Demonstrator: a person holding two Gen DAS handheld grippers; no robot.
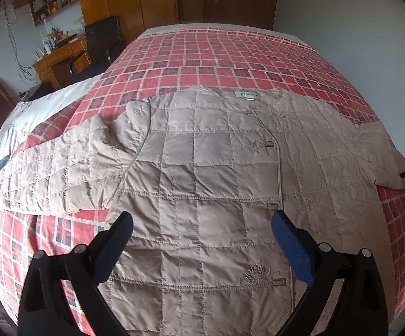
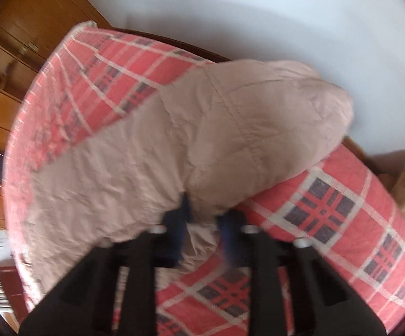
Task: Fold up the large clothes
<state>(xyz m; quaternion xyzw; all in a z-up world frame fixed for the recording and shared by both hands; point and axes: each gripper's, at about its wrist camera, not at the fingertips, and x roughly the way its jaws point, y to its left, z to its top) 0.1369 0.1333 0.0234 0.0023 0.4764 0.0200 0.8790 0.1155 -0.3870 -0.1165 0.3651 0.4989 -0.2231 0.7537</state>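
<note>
Two handheld grippers are working a beige quilted jacket (image 1: 202,184) lying flat on a plaid bedspread (image 1: 230,56): the left gripper (image 1: 202,224) is hovering spread wide, the right gripper (image 2: 203,224) is pinching the sleeve cuff (image 2: 202,196), which should probably be carried low across the chest.

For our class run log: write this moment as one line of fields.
task: fold jacket | left gripper: open, above quilted jacket | right gripper: shut on jacket sleeve | surface: plaid bedspread
</note>
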